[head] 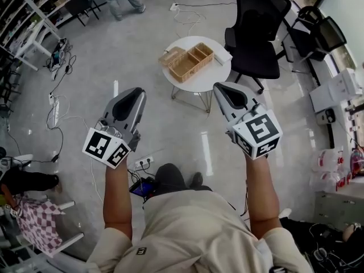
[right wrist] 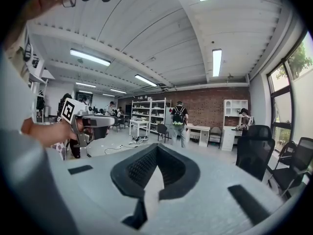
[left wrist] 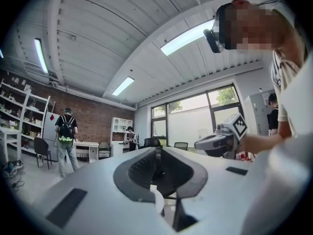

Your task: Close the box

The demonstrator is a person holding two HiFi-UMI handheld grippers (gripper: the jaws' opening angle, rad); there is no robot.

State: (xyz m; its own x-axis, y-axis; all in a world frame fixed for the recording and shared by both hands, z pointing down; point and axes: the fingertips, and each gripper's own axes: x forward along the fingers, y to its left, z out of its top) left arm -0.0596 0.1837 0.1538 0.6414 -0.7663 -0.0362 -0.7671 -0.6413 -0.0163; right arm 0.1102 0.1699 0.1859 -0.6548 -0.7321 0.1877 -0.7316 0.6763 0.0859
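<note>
Left gripper and right gripper hovering above floor, open wicker box sitting on round white counter ahead

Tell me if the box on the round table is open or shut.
Open: the wicker box shows its inside, its lid lying flat beside it.

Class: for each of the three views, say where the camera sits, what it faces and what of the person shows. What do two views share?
Head view: on the head, looking steeply down at table and box; shows torso, forearms, left gripper, right gripper.
Left gripper view: on the left gripper, facing windows; shows its shut jaws, the right hand.
Right gripper view: on the right gripper, facing a brick wall; shows its shut jaws, the left hand.
Shared: both gripper views show a backpack wearer.
</note>
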